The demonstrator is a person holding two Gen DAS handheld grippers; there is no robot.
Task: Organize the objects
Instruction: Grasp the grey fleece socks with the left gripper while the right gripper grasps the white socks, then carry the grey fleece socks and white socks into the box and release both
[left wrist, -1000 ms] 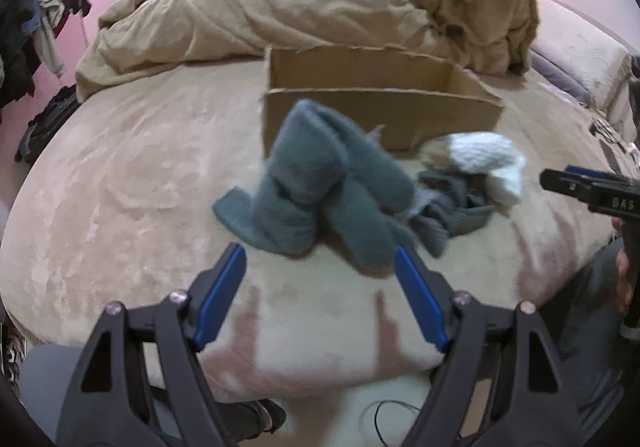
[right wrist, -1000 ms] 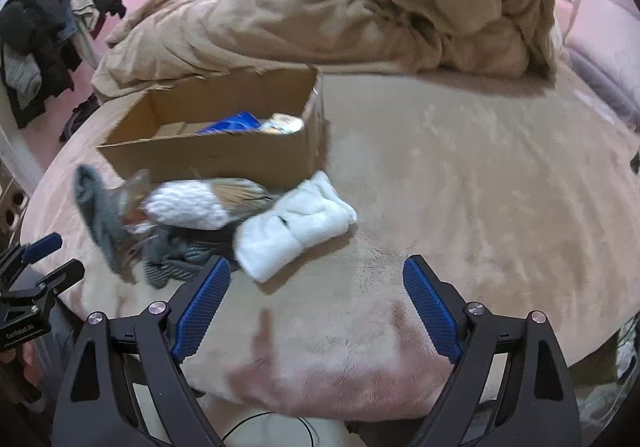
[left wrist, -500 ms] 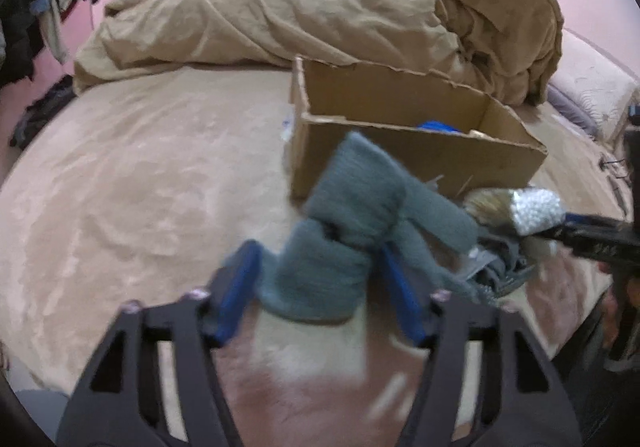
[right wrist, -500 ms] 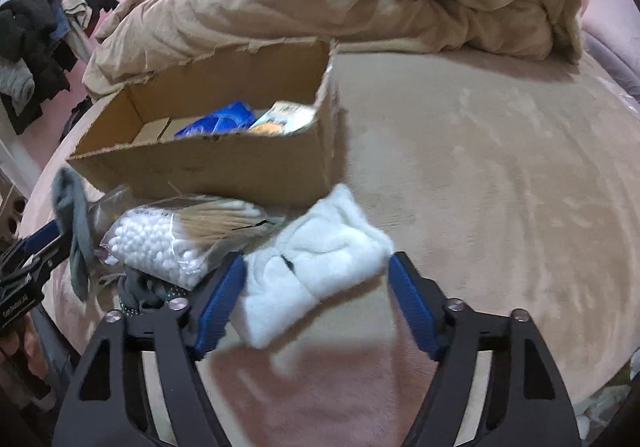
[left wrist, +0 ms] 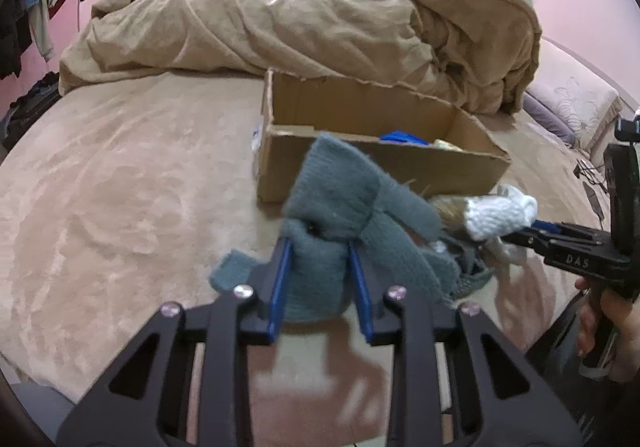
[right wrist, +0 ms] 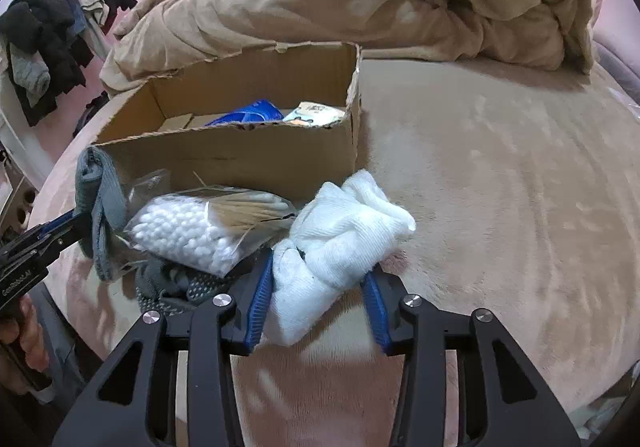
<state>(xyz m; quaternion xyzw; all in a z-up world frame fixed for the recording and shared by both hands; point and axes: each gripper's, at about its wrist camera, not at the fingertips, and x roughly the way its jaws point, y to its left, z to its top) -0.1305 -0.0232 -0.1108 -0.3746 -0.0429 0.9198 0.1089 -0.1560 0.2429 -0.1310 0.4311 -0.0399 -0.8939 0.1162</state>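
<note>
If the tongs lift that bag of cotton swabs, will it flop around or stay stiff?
The bag of cotton swabs would probably sag a little, since its clear plastic looks thin and crinkled. The bundled sticks inside may keep its middle fairly stiff. It seems light, resting on the dark patterned sock without flattening it much.

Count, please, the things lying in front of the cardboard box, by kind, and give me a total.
Grey knitted sock bundle, in the left tool: 1
White sock bundle, between the right tool fingers: 1
Bag of cotton swabs: 1
Dark patterned grey sock, under the bag: 1
Total: 4
</note>
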